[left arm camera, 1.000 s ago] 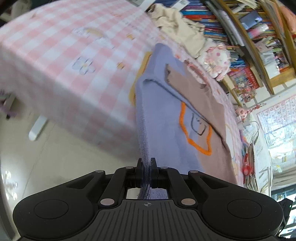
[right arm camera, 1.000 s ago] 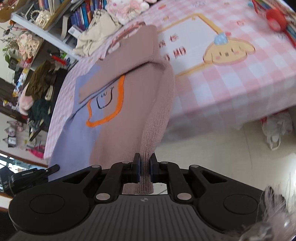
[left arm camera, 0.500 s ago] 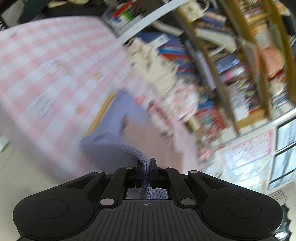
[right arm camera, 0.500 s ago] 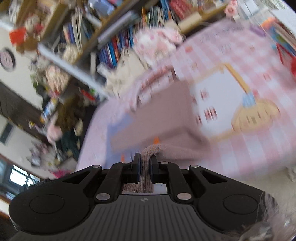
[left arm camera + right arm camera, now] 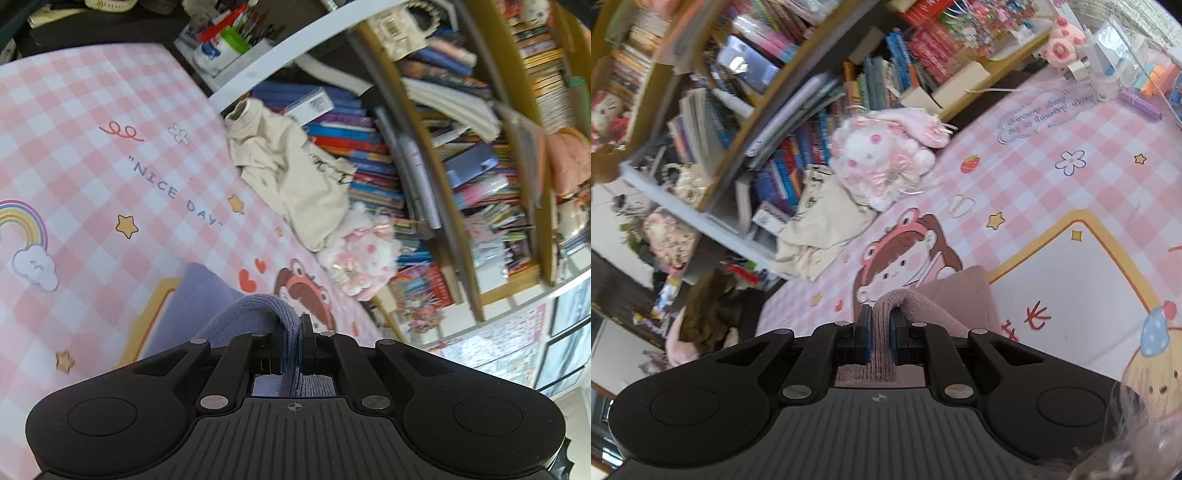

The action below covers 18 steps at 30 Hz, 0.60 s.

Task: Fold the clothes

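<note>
Carrying the sweater's lower edge forward, you now have both grippers well over the pink checked cloth, where a second ago they hung off the near side with the garment stretched out flat in front of you. Your left gripper is clenched on the lilac half of the knitted sweater, which bunches up just ahead of its fingers at lower centre of the left view. Your right gripper pinches the dusty-pink half at lower centre of the right view, the knit arching up and over to the right of the fingers.

Most of the sweater has dropped out of sight beneath the grippers, so I judge the hem has been brought up and over the body: the fold is mid-way, not yet laid down. The orange outline on the front no longer shows in either view.

Ahead, the cream garment lies crumpled in the upper middle of the left view, beside the plush toy and against the bookshelf. Set the edge down short of them.
</note>
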Each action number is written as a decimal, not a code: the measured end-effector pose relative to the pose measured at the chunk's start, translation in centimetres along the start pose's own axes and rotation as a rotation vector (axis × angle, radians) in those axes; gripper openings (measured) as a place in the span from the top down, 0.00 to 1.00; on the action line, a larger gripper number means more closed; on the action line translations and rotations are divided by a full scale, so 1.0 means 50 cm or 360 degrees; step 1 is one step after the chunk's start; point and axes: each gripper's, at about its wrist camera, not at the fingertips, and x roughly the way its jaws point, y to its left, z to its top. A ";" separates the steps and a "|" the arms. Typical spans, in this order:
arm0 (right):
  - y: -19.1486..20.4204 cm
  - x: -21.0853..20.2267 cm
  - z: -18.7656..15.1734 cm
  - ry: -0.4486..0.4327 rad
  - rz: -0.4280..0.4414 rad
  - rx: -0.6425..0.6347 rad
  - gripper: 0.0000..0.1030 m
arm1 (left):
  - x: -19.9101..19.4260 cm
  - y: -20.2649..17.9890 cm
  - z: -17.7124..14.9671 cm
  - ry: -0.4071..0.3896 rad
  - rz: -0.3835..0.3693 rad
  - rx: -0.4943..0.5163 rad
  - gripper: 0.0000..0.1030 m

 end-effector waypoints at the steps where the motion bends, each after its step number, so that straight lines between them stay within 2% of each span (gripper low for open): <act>1: -0.004 0.014 0.004 0.0008 -0.0020 0.0009 0.91 | 0.014 0.004 0.004 0.0021 0.0025 0.0005 0.96; 7: -0.027 0.090 0.011 0.0061 -0.0149 0.0030 0.90 | 0.078 0.031 0.019 0.0109 0.0150 0.0008 0.94; 8: -0.031 0.100 0.013 0.0069 -0.0164 0.0038 0.90 | 0.080 0.029 0.019 0.0115 0.0173 0.0051 0.92; 10: -0.039 0.119 0.016 0.0079 -0.0199 0.0057 0.86 | 0.081 0.023 0.018 0.0125 0.0220 0.0156 0.86; 11: -0.041 0.125 0.018 0.0073 -0.0219 0.0054 0.80 | 0.081 0.020 0.017 0.0130 0.0244 0.0209 0.76; 12: -0.042 0.130 0.019 0.0067 -0.0239 0.0052 0.77 | 0.081 0.017 0.016 0.0134 0.0267 0.0262 0.60; 13: -0.042 0.134 0.021 0.0057 -0.0261 0.0042 0.70 | 0.081 0.014 0.015 0.0139 0.0290 0.0315 0.56; 14: -0.038 0.133 0.022 0.0031 -0.0292 0.0004 0.63 | 0.081 0.011 0.015 0.0144 0.0314 0.0368 0.55; 18: -0.013 0.125 0.022 0.0010 -0.0403 -0.0256 0.62 | 0.082 -0.001 0.012 0.0162 0.0407 0.0580 0.51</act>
